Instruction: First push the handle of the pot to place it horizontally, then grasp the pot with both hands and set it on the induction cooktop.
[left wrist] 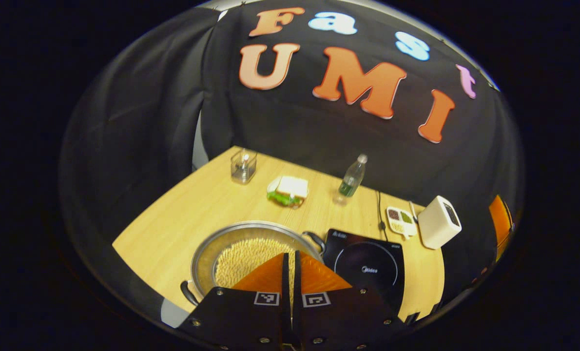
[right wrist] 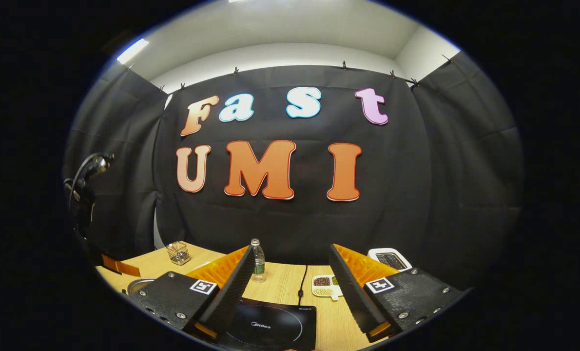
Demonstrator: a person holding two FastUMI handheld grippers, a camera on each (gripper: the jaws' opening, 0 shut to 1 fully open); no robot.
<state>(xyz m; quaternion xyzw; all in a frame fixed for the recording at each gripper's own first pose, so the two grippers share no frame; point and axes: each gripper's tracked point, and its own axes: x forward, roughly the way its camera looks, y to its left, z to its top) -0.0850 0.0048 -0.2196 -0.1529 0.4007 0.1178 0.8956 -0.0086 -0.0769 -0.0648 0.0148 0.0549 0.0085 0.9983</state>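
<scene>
A wide steel pot [left wrist: 251, 233] holding pale beige food stands on the wooden table, left of the black induction cooktop [left wrist: 368, 268]. One loop handle [left wrist: 314, 239] points toward the cooktop and the other [left wrist: 188, 293] sits at the near left rim. My left gripper [left wrist: 290, 254] hovers above the pot's near right side, its fingers shut together with nothing between them. In the right gripper view, my right gripper [right wrist: 291, 251] is open above the cooktop [right wrist: 270, 324], holding nothing. The pot's rim [right wrist: 139, 283] shows at the lower left.
Along the back of the table stand a glass container [left wrist: 243, 165], a sandwich on a plate [left wrist: 288, 191] and a plastic bottle [left wrist: 352, 176]. A divided seasoning dish [left wrist: 400, 220], a white box-shaped appliance [left wrist: 438, 222] and the cooktop's cable [left wrist: 380, 209] lie at the right.
</scene>
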